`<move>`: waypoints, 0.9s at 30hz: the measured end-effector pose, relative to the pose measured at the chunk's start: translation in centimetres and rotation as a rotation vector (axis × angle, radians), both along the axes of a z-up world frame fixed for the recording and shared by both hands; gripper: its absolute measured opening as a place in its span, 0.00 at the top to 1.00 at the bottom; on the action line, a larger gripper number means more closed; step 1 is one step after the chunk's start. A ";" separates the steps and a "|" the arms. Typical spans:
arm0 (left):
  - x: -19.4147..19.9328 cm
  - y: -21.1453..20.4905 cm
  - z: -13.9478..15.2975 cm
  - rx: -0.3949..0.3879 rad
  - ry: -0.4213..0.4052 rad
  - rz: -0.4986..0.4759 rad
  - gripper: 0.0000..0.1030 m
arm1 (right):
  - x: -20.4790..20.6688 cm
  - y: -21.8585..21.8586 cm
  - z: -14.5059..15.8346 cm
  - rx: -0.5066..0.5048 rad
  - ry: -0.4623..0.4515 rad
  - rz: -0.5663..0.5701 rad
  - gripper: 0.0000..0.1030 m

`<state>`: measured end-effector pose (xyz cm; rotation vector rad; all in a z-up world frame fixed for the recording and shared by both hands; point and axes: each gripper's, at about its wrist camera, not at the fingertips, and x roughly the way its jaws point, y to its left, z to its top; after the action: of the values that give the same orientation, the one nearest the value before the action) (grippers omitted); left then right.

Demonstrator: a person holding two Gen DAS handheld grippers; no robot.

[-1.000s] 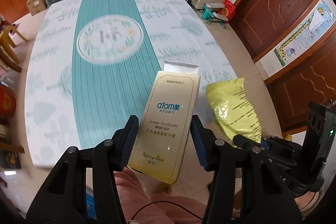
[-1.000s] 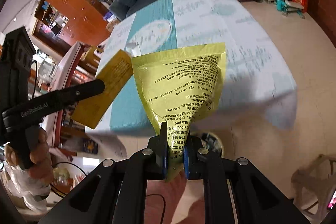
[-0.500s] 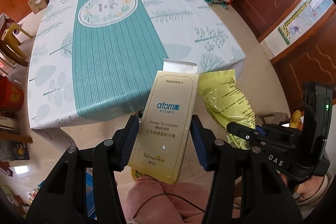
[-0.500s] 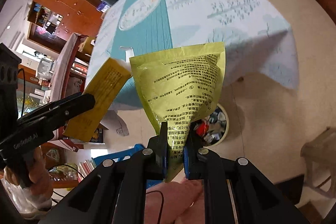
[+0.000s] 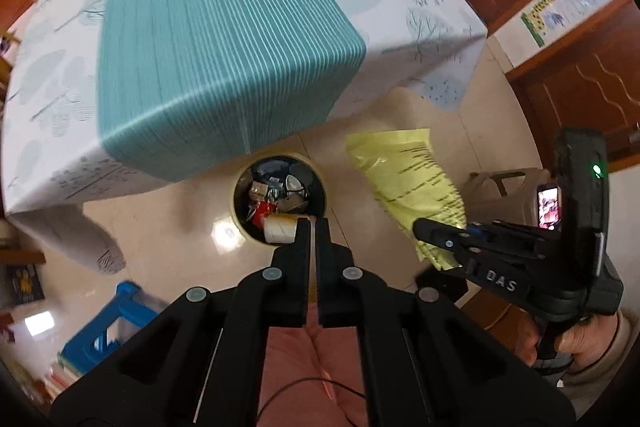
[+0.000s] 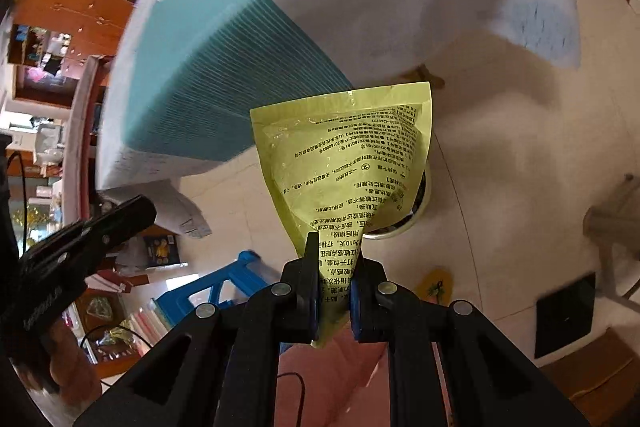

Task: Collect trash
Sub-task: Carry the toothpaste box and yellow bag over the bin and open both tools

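My left gripper (image 5: 313, 225) points down over a round trash bin (image 5: 239, 215) on the floor, jaws together and nothing between them. A cream box (image 5: 280, 230) shows end-on in the bin's mouth, just left of the fingertips, among other rubbish. My right gripper (image 6: 334, 259) is shut on the narrow bottom end of a yellow printed pouch (image 6: 348, 163). In the left wrist view that pouch (image 5: 408, 179) hangs in the air to the right of the bin, held by the right gripper (image 5: 424, 227). In the right wrist view the pouch hides most of the bin (image 6: 404, 227).
A table with a teal and white cloth (image 5: 224, 47) overhangs just beyond the bin. A blue stool (image 5: 116, 319) stands at lower left, a grey plastic chair (image 5: 500, 179) at right. A black object (image 6: 564, 315) lies on the floor. Wooden doors line the right wall.
Both grippers have sunk from above the tabletop to the floor beside the table. The toothpaste box has left the left gripper, whose jaws have come together. The bin has come into view.
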<state>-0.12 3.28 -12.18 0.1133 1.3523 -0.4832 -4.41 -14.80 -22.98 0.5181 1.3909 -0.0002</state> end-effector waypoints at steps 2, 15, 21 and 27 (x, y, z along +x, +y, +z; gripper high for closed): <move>0.1 0.0 -2.3 0.000 0.018 0.002 1.00 | 0.5 0.0 -3.0 -0.001 0.033 -0.003 0.90; 1.6 2.0 -18.8 0.075 0.038 0.197 1.00 | 5.8 4.1 -20.8 -0.036 0.239 0.144 0.90; 2.8 4.1 -24.2 0.077 0.043 0.309 1.00 | 8.0 4.9 -26.3 -0.057 0.271 0.166 0.88; 3.5 5.1 -27.6 0.095 0.066 0.362 0.71 | 9.2 4.5 -28.4 -0.044 0.218 0.156 0.56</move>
<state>3.42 8.36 -39.77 -0.0696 1.4229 -0.1189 4.84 -10.29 -51.39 0.3797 1.6382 0.0396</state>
